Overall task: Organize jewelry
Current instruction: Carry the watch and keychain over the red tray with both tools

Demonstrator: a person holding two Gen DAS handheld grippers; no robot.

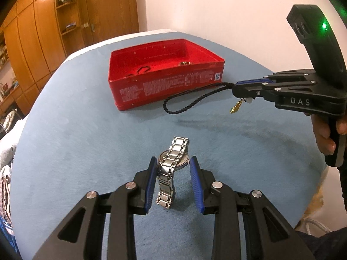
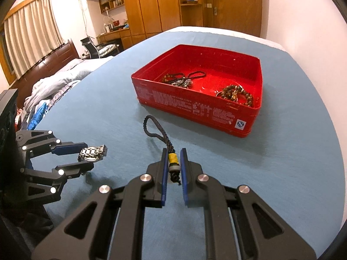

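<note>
Watch (image 1: 173,164) clamped between left gripper (image 1: 173,162) fingers (image 1: 151,177).

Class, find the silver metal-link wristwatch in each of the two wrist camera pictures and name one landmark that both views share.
Left wrist view: the silver metal-link wristwatch sits low centre, clamped by the left gripper.
Right wrist view: it is at the left edge, mid-height, in that same gripper.
Shared landmark: the open red rectangular tin on the blue cloth.

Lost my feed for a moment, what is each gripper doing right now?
Left gripper: closed on the silver watch.
Right gripper: closed on the black cord charm, its loop hanging free.
</note>
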